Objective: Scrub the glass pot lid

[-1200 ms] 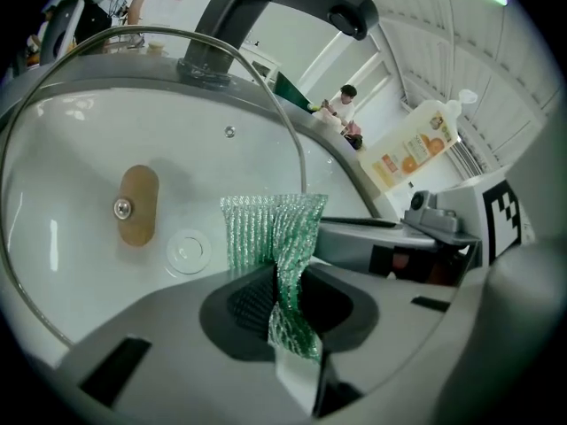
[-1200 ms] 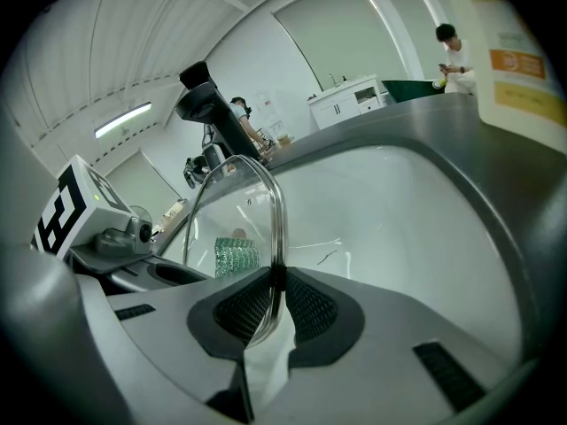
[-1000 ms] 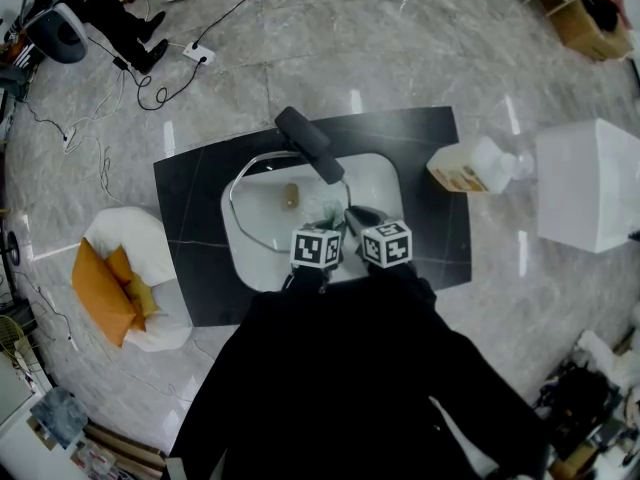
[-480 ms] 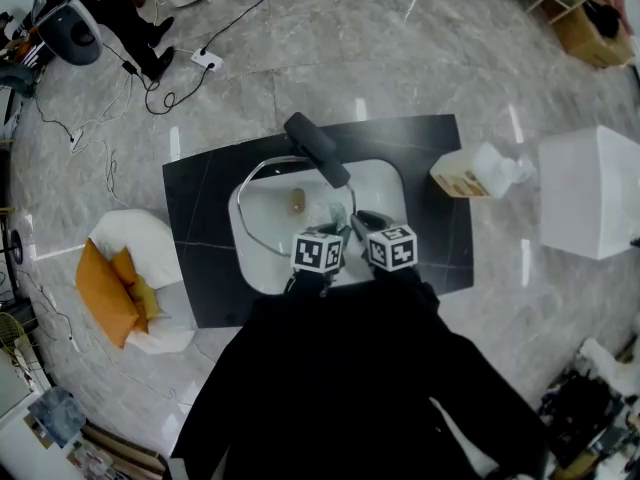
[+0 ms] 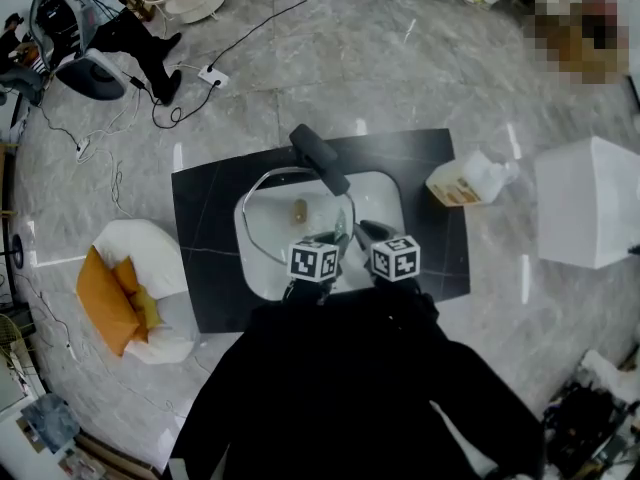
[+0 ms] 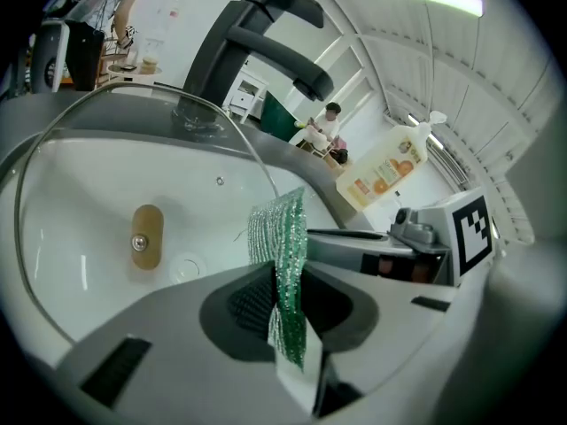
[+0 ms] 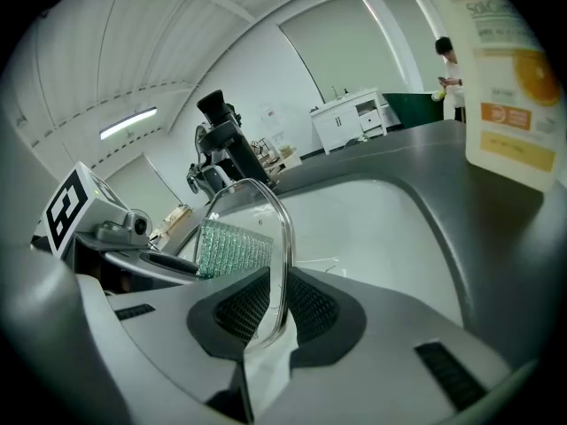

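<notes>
Both claws are over the white sink (image 5: 385,193) here. The right claw (image 7: 276,312) is clamped on the glass pot lid (image 7: 282,237), with its two dark ribbed pads pinching the metal rim from either side. The lid stands on edge, rising straight up out of those jaws.

Over to the left claw (image 6: 283,304): its jaws are closed tight on a glittery green scrub pad (image 6: 279,237), which sticks up past the fingertips like a little flag. The pad sits just beside the right claw's grip point, on the left claw's side of the glass and close against the lid. Whether it actually touches the glass, I cannot tell.

Ahead of the left claw the lid's rim sweeps round in a big arc. A brown knob (image 6: 146,235) with a screw in its middle shows ahead and to the left of the jaws.

Beyond both claws, past the far edge of the basin, a black faucet (image 5: 318,156) leans over the sink. Out to the right of the right claw, a pale detergent bottle (image 5: 465,183) with an orange label sits at the right edge of the dark countertop (image 5: 200,228), well apart from the lid. From above, the two claws ride side by side at the basin's near edge, with the person's dark clothing (image 5: 350,388) right behind them.
</notes>
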A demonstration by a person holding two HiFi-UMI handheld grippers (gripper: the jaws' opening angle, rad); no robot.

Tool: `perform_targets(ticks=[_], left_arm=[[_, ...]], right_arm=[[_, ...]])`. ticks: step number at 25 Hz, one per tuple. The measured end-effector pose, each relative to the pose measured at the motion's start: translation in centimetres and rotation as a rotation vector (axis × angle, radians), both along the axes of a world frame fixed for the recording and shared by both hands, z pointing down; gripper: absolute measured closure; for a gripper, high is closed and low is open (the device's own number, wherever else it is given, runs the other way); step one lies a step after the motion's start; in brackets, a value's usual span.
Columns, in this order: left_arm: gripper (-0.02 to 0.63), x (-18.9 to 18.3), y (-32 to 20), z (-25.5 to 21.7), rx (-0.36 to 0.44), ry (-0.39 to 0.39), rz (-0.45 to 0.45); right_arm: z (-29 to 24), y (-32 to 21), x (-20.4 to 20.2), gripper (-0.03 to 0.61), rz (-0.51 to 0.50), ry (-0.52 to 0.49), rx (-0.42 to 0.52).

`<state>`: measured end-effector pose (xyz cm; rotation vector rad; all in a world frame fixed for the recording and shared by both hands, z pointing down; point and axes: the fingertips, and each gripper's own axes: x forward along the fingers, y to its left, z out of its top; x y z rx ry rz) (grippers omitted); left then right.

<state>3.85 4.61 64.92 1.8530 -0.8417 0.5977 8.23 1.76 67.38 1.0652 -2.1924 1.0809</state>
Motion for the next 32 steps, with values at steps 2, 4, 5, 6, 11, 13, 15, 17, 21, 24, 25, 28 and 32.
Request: perform_targets(ticks=[2,4,5,6,11,13,15,17,21,24,25,28,32], left_arm=[[0.551,-0.4,0.0,-0.4,0.011,-0.001,-0.007],[0.551,-0.8,0.0,-1.0,0.026,-0.004,-0.013],[0.551,-1.0,0.1,-1.4,0.033,-0.005,-0.015],[0.551,-1.3,0.3,-1.7,0.041,-0.006,-0.017],[0.551,-3.2,0.3,-3.5,0.096,-0.022,-0.045],[0.551,-4.2,0.3,-4.0,0.121,-0.027,-0.065],[0.551,-5.2,0.4,-4.5,0.146,-0.032,-0.092],[0.551,-6.3,0.3,-5.6,0.18,-0.038,-0.122],[0.551,-7.9,0.2,-8.2,0.25,-0.05,-0.161],[0.551,-8.9,0.1,-9.9,0.299,-0.045,-0.191],[0.551,-9.2,0.1,-10.5,0.314,-0.045,-0.203],[0.551,-10.1,-0.1,-12.4,0.369,-0.045,-0.251],[0.551,-11.0,-0.6,-14.8,0.439,-0.043,-0.293]], right_arm=[[-0.7,0.1,0.0,0.523,0.002,0.003,0.007],[-1.3,0.3,-0.1,0.523,-0.004,0.008,0.016],[-1.6,0.5,-0.1,0.523,-0.01,0.009,0.021],[-2.0,0.7,-0.2,0.523,-0.013,0.01,0.026],[-3.9,1.3,-1.0,0.523,-0.023,-0.002,0.061],[-4.8,1.3,-1.3,0.525,-0.023,0.008,0.076],[-5.6,1.5,-1.7,0.526,-0.023,0.016,0.082],[-6.9,1.7,-2.1,0.534,-0.031,0.013,0.103],[-9.6,1.6,-2.8,0.572,-0.045,-0.004,0.152],[-11.2,1.8,-3.6,0.574,-0.074,-0.028,0.178],[-11.7,1.8,-3.8,0.575,-0.084,-0.028,0.189],[-13.4,1.8,-4.4,0.574,-0.115,-0.024,0.233],[-16.1,1.5,-5.4,0.574,-0.153,-0.043,0.303]])
